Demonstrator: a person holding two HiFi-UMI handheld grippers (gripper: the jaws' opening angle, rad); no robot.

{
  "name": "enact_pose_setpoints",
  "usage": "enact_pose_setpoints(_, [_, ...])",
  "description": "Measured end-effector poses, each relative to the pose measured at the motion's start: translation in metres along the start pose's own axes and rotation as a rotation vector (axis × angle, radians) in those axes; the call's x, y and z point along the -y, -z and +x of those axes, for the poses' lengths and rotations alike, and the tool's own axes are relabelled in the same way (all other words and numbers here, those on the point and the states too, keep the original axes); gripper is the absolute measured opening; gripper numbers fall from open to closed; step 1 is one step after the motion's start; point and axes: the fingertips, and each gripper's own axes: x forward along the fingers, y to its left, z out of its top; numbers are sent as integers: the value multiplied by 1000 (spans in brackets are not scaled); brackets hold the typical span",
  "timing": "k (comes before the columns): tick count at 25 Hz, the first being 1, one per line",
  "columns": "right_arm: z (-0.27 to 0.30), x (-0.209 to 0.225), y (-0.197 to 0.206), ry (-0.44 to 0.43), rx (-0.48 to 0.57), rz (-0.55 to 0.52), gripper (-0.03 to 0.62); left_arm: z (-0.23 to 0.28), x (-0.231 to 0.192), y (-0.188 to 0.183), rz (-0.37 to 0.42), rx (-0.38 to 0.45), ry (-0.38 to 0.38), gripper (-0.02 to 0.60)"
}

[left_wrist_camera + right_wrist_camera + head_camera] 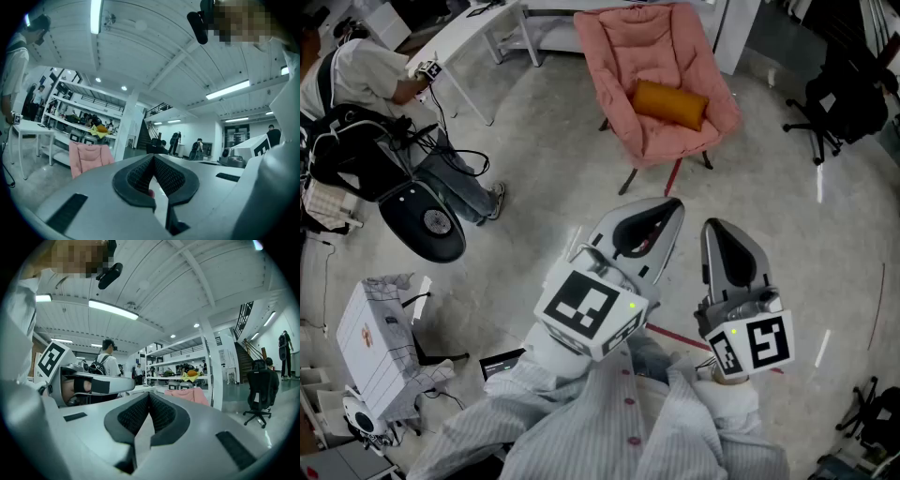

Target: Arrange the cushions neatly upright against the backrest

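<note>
A pink padded chair (656, 84) stands on the concrete floor ahead of me. An orange bolster cushion (669, 103) lies across its seat, tilted and low against the backrest. My left gripper (673, 206) and right gripper (713, 226) hover side by side well short of the chair. Both are shut with nothing between the pads. The chair (89, 157) shows small beyond the closed left gripper (153, 157) in the left gripper view. In the right gripper view the chair (188, 394) sits past the closed right gripper (149, 395). The cushion is hidden in both gripper views.
A person (356, 75) sits at a white table (464, 33) at the far left, with a black backpack (347, 150) and a round black stool (427, 220) beside them. A white box (375, 342) stands lower left. A black office chair (844, 98) is at the right.
</note>
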Motion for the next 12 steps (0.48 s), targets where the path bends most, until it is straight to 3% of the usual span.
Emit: enact_pose_setpoints(12, [-19,18,0,-10,15,17,12,15,22,8,8,-22,-8,9])
